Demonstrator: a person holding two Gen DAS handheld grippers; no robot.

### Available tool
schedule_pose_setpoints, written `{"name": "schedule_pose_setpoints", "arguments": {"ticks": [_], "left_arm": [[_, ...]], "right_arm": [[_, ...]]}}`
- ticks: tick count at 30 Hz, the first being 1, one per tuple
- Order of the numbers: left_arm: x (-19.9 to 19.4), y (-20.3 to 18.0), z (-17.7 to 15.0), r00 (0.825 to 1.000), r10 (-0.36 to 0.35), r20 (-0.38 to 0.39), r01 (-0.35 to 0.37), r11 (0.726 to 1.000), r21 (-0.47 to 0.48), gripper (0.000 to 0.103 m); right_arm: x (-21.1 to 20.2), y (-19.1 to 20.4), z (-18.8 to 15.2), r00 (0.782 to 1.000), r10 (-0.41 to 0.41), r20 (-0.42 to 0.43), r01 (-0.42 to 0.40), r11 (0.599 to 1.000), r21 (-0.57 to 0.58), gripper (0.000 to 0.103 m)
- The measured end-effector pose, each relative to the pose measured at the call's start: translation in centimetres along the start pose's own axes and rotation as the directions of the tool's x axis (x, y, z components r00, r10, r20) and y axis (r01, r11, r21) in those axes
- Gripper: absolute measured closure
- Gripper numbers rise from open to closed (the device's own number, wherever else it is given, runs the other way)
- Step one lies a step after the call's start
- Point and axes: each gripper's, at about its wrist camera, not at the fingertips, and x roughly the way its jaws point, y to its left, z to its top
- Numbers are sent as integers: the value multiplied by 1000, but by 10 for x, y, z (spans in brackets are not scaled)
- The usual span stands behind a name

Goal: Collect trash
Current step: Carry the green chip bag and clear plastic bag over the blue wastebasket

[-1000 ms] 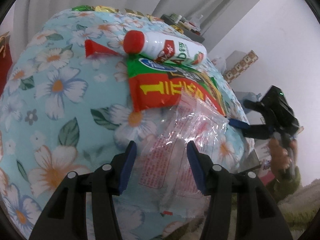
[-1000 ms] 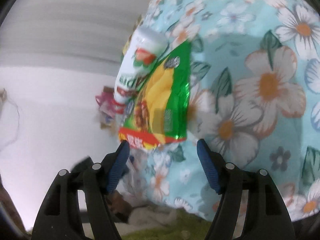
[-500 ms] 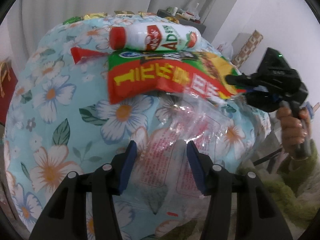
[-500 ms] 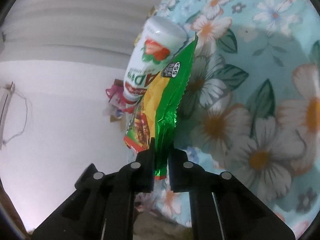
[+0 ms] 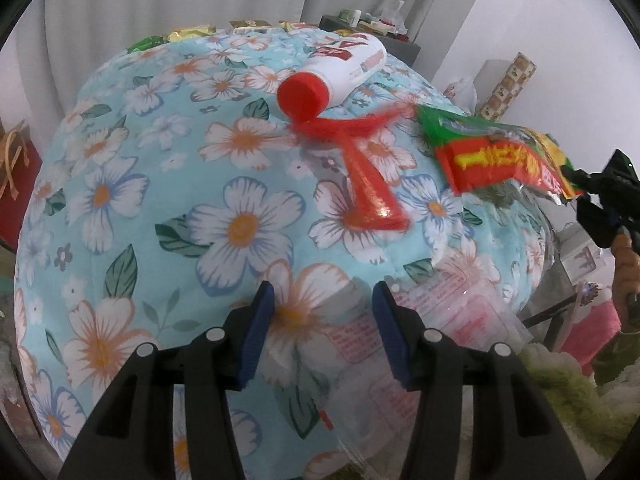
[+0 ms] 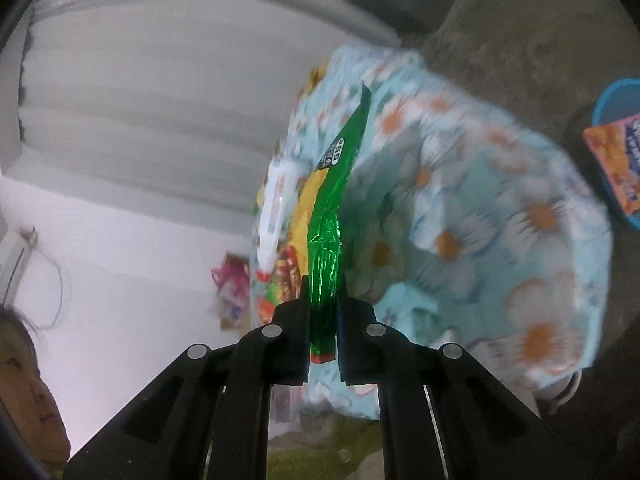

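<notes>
Two pieces matter. My left gripper (image 5: pixel 323 330) gapes wide over the clear wrapper (image 5: pixel 424 320), flimsy, slippery; pinch an edge. At two o'clock, my right gripper (image 6: pixel 324 340) clamps the snack bag (image 6: pixel 326 256), light, crinkly, probably empty.

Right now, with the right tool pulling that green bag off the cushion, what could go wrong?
The right tool grips only an edge of the green bag, so it may slip free. The bottle lies loose on the rounded cushion and could roll off. The red wrapper near the bag might get dragged along.
</notes>
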Motion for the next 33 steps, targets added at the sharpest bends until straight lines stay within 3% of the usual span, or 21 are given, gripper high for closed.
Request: {"name": "schedule_pose_setpoints", "arguments": {"ticks": [6, 10, 12, 17, 21, 24, 27, 33], "left_arm": [[-1, -5, -1, 1000, 21, 2, -21, 1000, 3, 53], [-4, -7, -2, 1000, 14, 5, -14, 1000, -8, 53], [-3, -7, -3, 1000, 17, 6, -17, 1000, -10, 53], [-2, -6, -1, 1000, -6, 12, 7, 1000, -26, 53], [-5, 1, 1, 997, -78, 10, 78, 995, -57, 53], [-6, 10, 2, 982, -188, -12, 186, 977, -103, 53], [-3, 15, 1, 955, -293, -44, 285, 948, -141, 53], [-3, 7, -5, 907, -412, -85, 399, 907, -138, 53]], "right_arm": [[-14, -5, 6, 996, -5, 90, 5, 1000, -4, 94], [-28, 0, 13, 991, 50, 126, -46, 998, -35, 90], [-25, 3, 14, 993, 63, 102, -58, 997, -53, 89], [3, 9, 12, 998, 57, 31, -55, 996, -63, 64], [21, 15, 10, 1000, 21, -20, -23, 996, -82, 62], [23, 17, 8, 999, 5, -40, -8, 996, -92, 62], [24, 17, 8, 999, -3, -49, -2, 995, -95, 62], [28, 15, 5, 999, -14, -52, 9, 995, -101, 62]]}}
